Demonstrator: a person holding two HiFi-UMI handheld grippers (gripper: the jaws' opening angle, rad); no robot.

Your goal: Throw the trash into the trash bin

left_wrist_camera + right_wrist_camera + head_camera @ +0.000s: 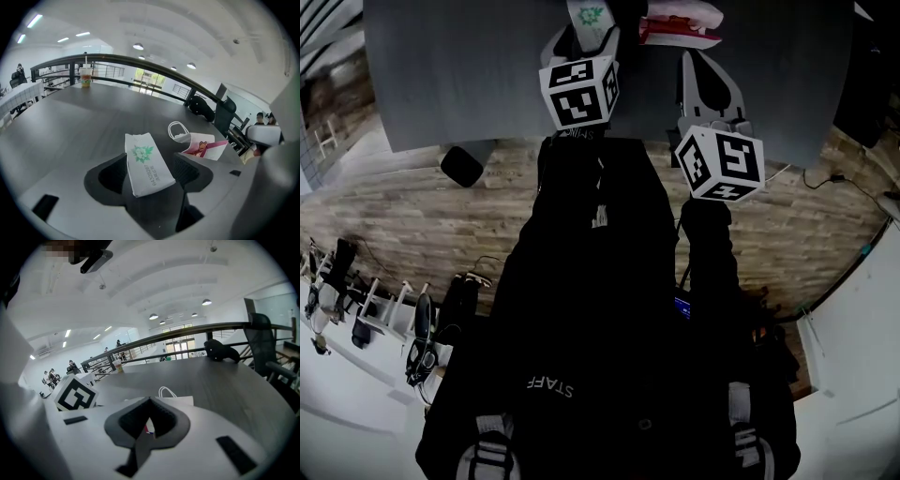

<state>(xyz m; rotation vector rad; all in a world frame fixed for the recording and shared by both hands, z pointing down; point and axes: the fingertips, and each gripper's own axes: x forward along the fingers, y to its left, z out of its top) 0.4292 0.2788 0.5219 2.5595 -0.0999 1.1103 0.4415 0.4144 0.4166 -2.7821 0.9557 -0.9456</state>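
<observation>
A white paper packet [146, 164] printed with a green flower lies flat on the dark grey table [70, 122], between the jaws of my left gripper [150, 161]. Those jaws stand wide apart and the right one is clear of the packet. In the head view the packet [586, 14] shows at the top edge, just past the left gripper [584, 30]. A white and pink paper bag [199, 144] with loop handles lies to its right. My right gripper [148, 401] points at that bag [174, 399] from just short of it, its tips together with nothing held.
A drink cup [86, 77] with a straw stands at the table's far edge by a dark railing. A black bag-like lump [200, 107] sits at the far right edge, with an office chair [262, 343] beside it. Wooden floor [412, 216] lies below the table's near edge.
</observation>
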